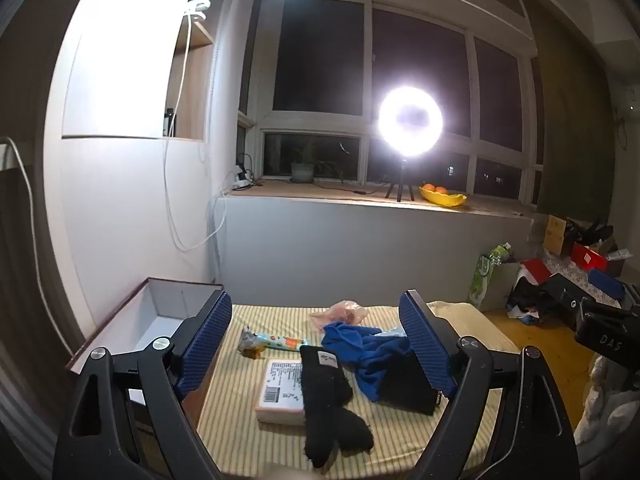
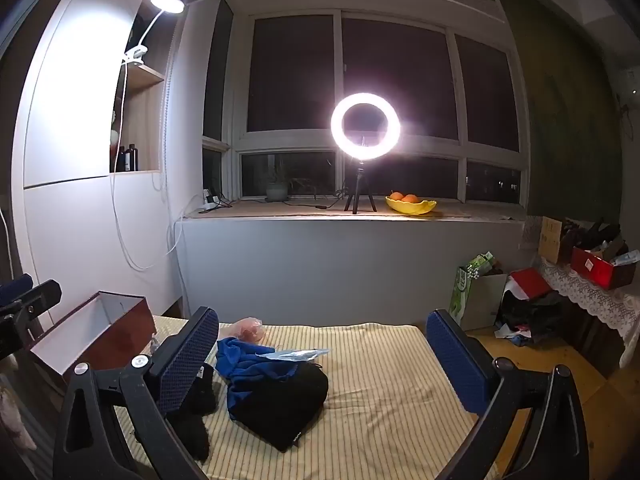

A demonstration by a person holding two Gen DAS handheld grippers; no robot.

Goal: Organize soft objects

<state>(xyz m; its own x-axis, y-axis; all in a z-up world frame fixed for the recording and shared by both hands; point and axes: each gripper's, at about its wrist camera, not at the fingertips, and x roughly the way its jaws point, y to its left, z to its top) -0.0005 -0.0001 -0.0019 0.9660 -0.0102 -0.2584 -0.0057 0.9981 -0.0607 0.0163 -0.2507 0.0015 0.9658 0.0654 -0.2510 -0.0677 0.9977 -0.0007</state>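
On the striped yellow cloth (image 1: 248,432) lie a pair of black socks (image 1: 326,404), a blue cloth (image 1: 364,350) over a black garment (image 1: 408,390), a pink bag (image 1: 340,312), a snack packet (image 1: 272,342) and a flat labelled pack (image 1: 280,390). My left gripper (image 1: 316,344) is open and empty above them. My right gripper (image 2: 324,360) is open and empty, with the blue cloth (image 2: 248,364) and black garment (image 2: 284,404) between its fingers, below. A clear wrapper (image 2: 294,355) lies on the blue cloth.
An open brown box (image 1: 160,308) with a white inside stands at the table's left; it also shows in the right wrist view (image 2: 100,328). A ring light (image 2: 365,126) and fruit bowl (image 2: 410,203) sit on the windowsill. Bags and clutter (image 2: 520,304) lie at the right.
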